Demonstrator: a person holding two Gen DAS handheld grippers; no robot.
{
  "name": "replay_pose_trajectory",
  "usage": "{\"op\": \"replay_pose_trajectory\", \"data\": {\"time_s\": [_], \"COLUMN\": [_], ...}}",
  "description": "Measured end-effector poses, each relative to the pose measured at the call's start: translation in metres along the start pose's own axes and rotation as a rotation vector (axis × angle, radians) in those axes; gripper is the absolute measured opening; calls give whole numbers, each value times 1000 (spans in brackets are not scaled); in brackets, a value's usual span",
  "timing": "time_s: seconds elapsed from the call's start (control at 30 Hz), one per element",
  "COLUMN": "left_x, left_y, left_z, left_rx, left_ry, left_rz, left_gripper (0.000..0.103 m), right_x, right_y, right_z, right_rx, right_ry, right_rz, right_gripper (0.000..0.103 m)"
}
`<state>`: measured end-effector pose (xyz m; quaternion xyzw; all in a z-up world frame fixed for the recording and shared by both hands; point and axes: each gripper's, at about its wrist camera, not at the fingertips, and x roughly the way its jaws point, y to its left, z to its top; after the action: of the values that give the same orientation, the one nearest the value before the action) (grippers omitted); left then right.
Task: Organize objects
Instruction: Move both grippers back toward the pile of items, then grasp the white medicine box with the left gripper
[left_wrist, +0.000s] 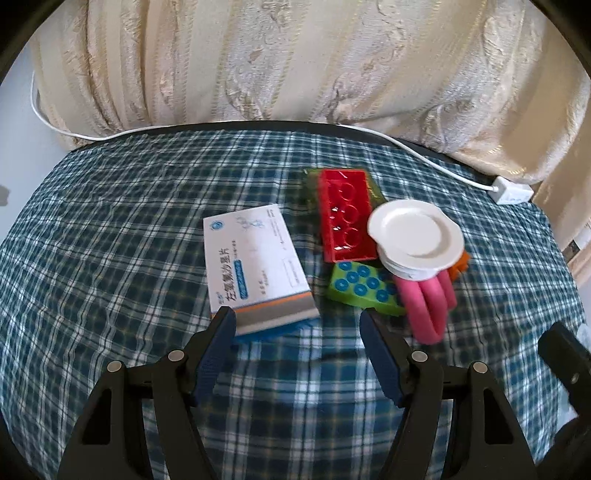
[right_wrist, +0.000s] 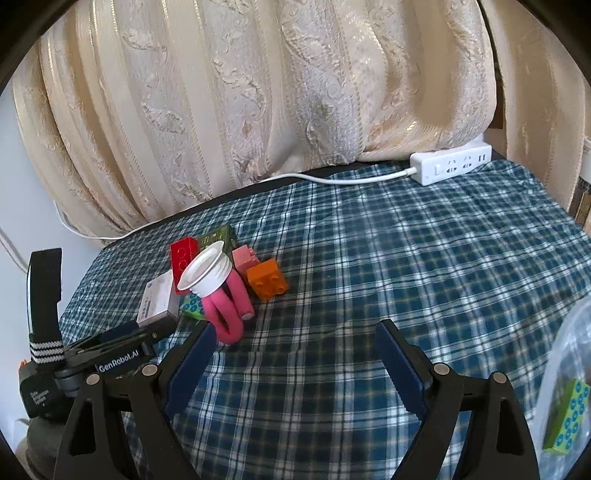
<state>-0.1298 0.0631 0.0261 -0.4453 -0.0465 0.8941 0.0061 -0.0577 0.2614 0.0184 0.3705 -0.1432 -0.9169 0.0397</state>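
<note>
The left gripper (left_wrist: 297, 325) hangs half-open and empty, its left finger just beside the near end of the white cardboard medicine box (left_wrist: 255, 258). The right gripper (right_wrist: 295, 339) gapes wide, empty, over the blue plaid-covered counter (right_wrist: 406, 258). This looks like the approach to a pick. Next, straddle the box and close. The toy pile with the white plastic lid (left_wrist: 415, 236) lies just right of the box.

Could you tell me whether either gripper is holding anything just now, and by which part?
Nothing is held: the left gripper and right gripper both stand open over the blue plaid cloth.
</note>
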Motion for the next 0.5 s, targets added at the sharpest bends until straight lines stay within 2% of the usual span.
{"op": "replay_pose_trajectory", "data": {"time_s": [0.1,0.17,0.5], "left_x": [4,6,17], "left_y": [4,7,8], "left_z": [3,5,16], "left_rx": [-7,-14,-10], "left_ry": [-4,-7,-14], "left_rz": [8,9,38], "left_gripper": [72,76,79], "right_x": [11,15,20], "right_y": [-4,-6,-9], "right_z": [-5,-7,-12], "right_rx": [19,27,20], "right_ry": [27,41,51], "right_rz": [4,5,16], "right_gripper": [90,90,90]}}
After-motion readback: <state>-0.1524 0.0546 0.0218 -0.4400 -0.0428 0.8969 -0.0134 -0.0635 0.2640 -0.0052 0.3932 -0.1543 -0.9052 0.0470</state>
